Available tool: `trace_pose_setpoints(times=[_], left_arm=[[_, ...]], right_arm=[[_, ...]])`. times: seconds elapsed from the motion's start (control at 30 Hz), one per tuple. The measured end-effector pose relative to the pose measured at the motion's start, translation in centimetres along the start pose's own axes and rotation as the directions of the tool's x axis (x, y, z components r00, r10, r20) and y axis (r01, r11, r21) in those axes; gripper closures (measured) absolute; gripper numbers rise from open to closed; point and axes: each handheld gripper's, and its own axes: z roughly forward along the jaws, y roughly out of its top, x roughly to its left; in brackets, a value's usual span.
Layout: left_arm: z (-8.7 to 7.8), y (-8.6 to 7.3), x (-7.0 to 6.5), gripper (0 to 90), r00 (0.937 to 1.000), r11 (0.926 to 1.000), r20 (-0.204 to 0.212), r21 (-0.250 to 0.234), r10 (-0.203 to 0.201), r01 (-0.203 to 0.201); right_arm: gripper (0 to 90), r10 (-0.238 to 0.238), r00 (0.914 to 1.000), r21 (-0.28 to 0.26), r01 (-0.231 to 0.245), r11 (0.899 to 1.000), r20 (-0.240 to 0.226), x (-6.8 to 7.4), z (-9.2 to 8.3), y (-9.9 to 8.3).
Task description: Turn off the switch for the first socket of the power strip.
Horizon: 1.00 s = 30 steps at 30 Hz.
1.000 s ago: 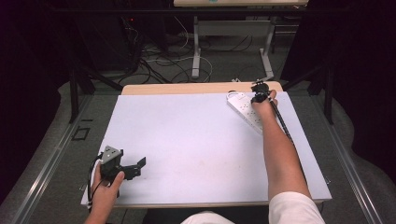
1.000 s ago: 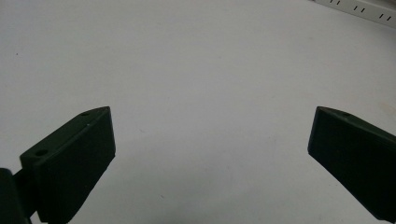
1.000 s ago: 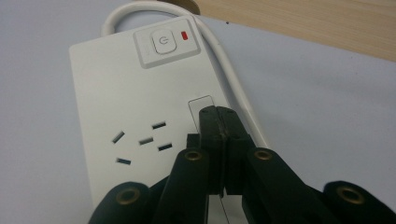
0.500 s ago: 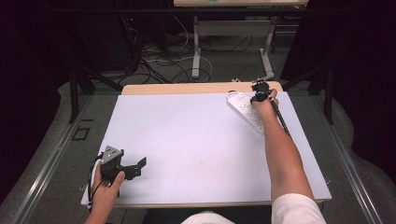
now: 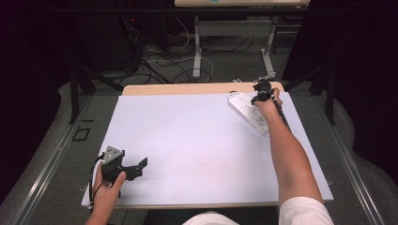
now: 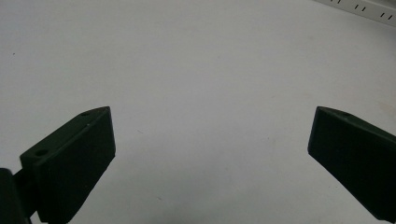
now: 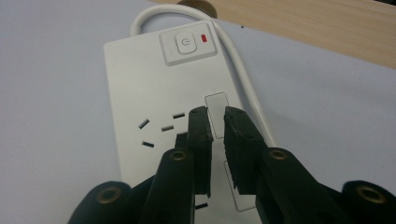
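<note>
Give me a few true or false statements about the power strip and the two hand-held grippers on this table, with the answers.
1. The power strip lies at the far right of the table. True.
2. A plug sits in one of the power strip's sockets. False: the sockets in view are empty.
3. The right hand-held gripper is above the power strip with a narrow gap between its jaws and nothing in it. True; its jaws have just been opening.
4. The left hand-held gripper is shut on a cable. False: its jaws stand wide apart over bare table.
5. The power strip's switch has a red mark beside it. True.
6. The power strip is black. False: it is white.
</note>
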Motion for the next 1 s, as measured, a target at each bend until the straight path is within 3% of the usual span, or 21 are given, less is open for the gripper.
trace_pose_setpoints(times=[0.1, 0.33, 0.6, 0.67, 0.7, 0.77, 0.9, 1.0], left_arm=[[0.1, 0.0, 0.0, 0.7, 1.0, 1.0, -0.001, -0.003, 0.0, 0.0], [0.3, 0.0, -0.1, 0.7, 1.0, 1.0, 0.005, -0.002, 0.001, -0.001], [0.3, 0.0, 0.0, 0.7, 1.0, 1.0, 0.004, -0.001, 0.003, -0.003], [0.3, 0.0, -0.1, 0.7, 1.0, 1.0, 0.002, -0.006, 0.001, -0.001], [0.3, 0.0, -0.1, 0.7, 1.0, 1.0, 0.002, -0.006, 0.0, 0.0], [0.4, 0.0, -0.1, 0.7, 1.0, 1.0, 0.002, -0.009, 0.0, 0.0], [0.4, 0.1, -0.2, 0.7, 1.0, 0.9999, 0.003, -0.011, 0.003, -0.003], [0.5, 0.1, -0.3, 0.7, 1.0, 1.0, 0.007, -0.006, 0.004, -0.004]], right_arm=[[77.3, -0.013, 0.9999, -0.011, 0.013, 1.0, -0.002, -0.1, -0.5, 0.1], [65.7, 0.006, 0.9999, -0.03, -0.006, 1.0, 0.015, -0.5, -1.1, 0.0], [58.5, -0.012, 0.9999, -0.027, 0.012, 1.0, -0.002, 0.3, -1.2, 0.0], [53.1, -0.013, 0.9999, -0.028, 0.013, 1.0, 0.003, 0.5, -1.3, 0.0], [49.9, 0.009, 0.9999, -0.028, -0.008, 1.0, 0.012, 0.8, -1.3, 0.0], [45.4, 0.001, 1.0, -0.029, -0.001, 1.0, -0.002, 0.9, -1.4, -0.1], [29.6, 0.035, 0.9993, -0.02, -0.036, 0.999, -0.009, 1.1, -1.4, -0.2], [20.3, 0.029, 0.9996, -0.024, -0.028, 0.999, 0.007, 1.3, -1.6, -0.2]])
